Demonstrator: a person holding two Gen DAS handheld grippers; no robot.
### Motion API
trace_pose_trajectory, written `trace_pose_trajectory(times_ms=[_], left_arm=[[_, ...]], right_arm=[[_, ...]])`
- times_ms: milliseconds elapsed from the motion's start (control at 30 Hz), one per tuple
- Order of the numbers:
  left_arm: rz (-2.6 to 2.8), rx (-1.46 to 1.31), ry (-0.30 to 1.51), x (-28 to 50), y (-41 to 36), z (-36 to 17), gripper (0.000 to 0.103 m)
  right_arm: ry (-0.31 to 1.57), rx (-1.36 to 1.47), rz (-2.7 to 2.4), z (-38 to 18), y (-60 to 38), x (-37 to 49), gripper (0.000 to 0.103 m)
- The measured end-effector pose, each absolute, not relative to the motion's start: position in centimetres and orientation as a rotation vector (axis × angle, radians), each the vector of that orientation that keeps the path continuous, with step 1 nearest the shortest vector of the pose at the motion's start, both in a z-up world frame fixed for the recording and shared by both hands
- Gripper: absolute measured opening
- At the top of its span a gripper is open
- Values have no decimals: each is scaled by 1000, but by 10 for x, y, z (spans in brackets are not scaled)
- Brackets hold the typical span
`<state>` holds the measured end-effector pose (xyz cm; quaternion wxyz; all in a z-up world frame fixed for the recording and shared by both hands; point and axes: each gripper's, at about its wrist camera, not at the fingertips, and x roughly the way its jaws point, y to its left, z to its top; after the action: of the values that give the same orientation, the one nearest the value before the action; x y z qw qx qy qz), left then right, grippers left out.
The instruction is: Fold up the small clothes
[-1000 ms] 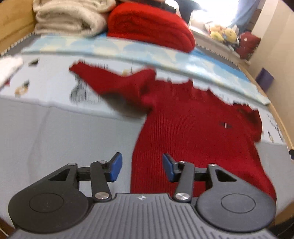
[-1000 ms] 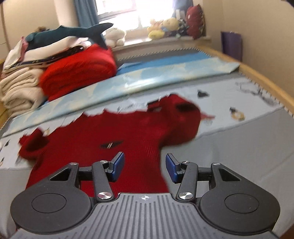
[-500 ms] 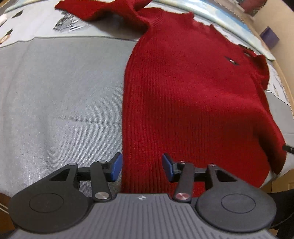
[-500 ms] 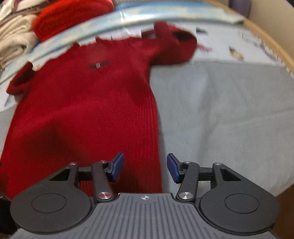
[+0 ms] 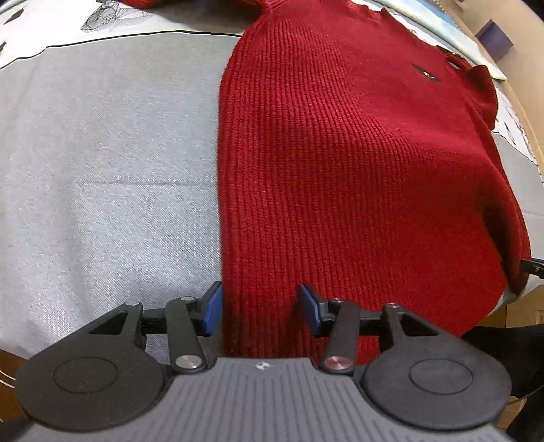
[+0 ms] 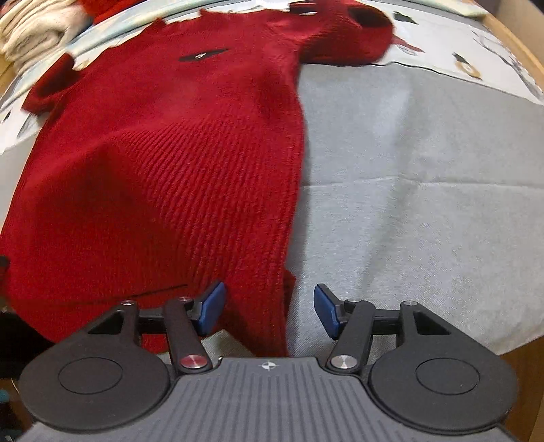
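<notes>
A small red knit sweater (image 5: pixel 357 153) lies flat on a grey cloth (image 5: pixel 102 170), hem toward me, with a small dark logo on its chest. My left gripper (image 5: pixel 260 307) is open, its blue pads straddling the sweater's left hem corner just above the fabric. My right gripper (image 6: pixel 268 307) is open over the sweater's (image 6: pixel 170 170) right hem corner, where the side edge runs between the pads. Both sleeves are bunched up at the far end.
The grey cloth (image 6: pixel 425 187) covers a bed with a wooden rim (image 6: pixel 520 51). A printed sheet (image 5: pixel 51 27) lies beyond it. Folded cream towels (image 6: pixel 30 30) sit at the far left. A purple box (image 5: pixel 493 37) stands beyond the bed.
Both grippers have tilted down and come lower, toward the sweater's hem corners. The stacked clothes and window have left the view. The jaws stay open.
</notes>
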<state>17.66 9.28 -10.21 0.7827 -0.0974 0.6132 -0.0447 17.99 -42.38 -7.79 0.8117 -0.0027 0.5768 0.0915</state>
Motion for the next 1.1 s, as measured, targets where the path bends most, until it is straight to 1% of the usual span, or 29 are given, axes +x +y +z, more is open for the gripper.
trace_pose_trajectory(times_ms=[100,167,233,333,400,433,467,500,533,567,600,633,667,767,833,933,1033,1100], left_arm=[[-107,-193,1320,178,88,-105,53],[-114,-184,1319,178,91,-105,53],[-119,-183,1318,179,91,-105,53],[-126,-161,1316,179,89,-107,53],[-122,-155,1312,169,84,-102,51],[-119,-153,1309,170,83,-102,46],[-114,-151,1306,166,82,-99,40],[-109,-152,1303,164,81,-97,38],[-104,-153,1298,164,81,-96,30],[-99,-152,1291,163,81,-95,21],[-89,-149,1278,163,82,-93,17],[-86,-152,1268,163,83,-92,14],[-86,-158,1262,164,83,-91,14],[-89,-154,1250,163,81,-90,12],[-97,-155,1234,162,81,-86,11],[-106,-185,1181,155,88,-73,9],[-80,-237,1125,151,103,-62,8],[-46,-254,1131,150,110,-63,8]], right_arm=[[1286,-49,246,-86,-415,180,62],[1315,-136,259,-93,-404,177,62],[1303,-218,242,-95,-399,176,62],[1281,-202,228,-89,-403,178,62],[1270,-185,222,-85,-406,178,60],[1266,-180,221,-84,-408,178,60],[1262,-176,224,-83,-408,176,57],[1259,-172,228,-82,-410,176,54],[1254,-167,233,-81,-412,176,49],[1247,-160,236,-78,-412,175,47],[1235,-149,237,-75,-414,174,44],[1226,-134,242,-72,-416,174,37],[1216,-111,243,-69,-420,174,33],[1194,-69,225,-65,-425,177,26],[1178,-30,218,-60,-432,177,24],[1140,59,204,-48,-443,173,23],[1074,274,165,-32,-476,175,22],[1057,399,126,-31,-497,178,22]])
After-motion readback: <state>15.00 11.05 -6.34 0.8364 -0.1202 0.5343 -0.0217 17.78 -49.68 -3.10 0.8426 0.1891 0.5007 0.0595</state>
